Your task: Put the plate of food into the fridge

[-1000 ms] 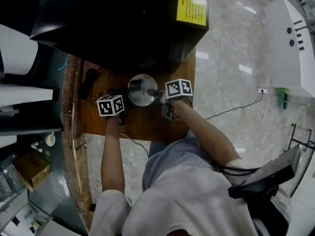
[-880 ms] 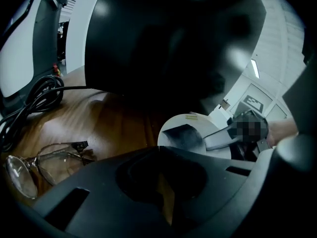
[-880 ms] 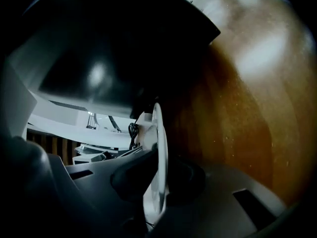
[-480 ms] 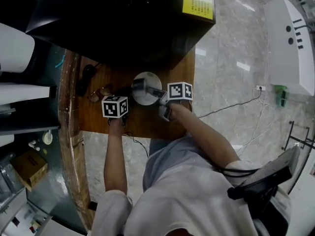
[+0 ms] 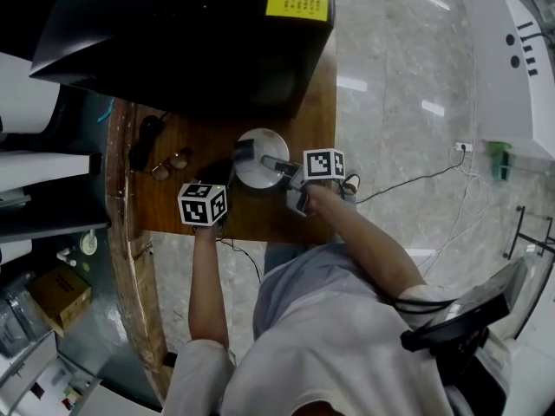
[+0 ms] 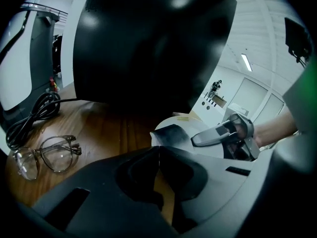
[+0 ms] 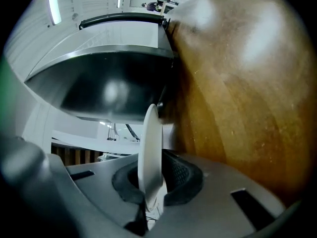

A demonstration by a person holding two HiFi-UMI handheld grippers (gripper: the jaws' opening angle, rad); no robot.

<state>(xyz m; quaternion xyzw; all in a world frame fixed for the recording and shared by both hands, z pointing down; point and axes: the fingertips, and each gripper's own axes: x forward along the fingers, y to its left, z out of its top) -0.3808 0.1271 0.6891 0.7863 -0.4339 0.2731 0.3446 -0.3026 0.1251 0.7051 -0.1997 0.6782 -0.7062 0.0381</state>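
Glasses (image 5: 171, 163) lay far left on the table (image 5: 260, 219). L gripper (image 6: 158, 155) had its jaws together w/ nothing in them, just left of the plate (image 5: 264, 146). R gripper (image 7: 148, 195) was clamped on the plate's right rim, the plate low over the table in front of the black fridge (image 5: 173, 42). Step: grasp made, lift pending. Next prob. needs the fridge door opened and the plate kept level.

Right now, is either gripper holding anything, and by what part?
The right gripper clamps the plate by its rim; the left gripper holds nothing.
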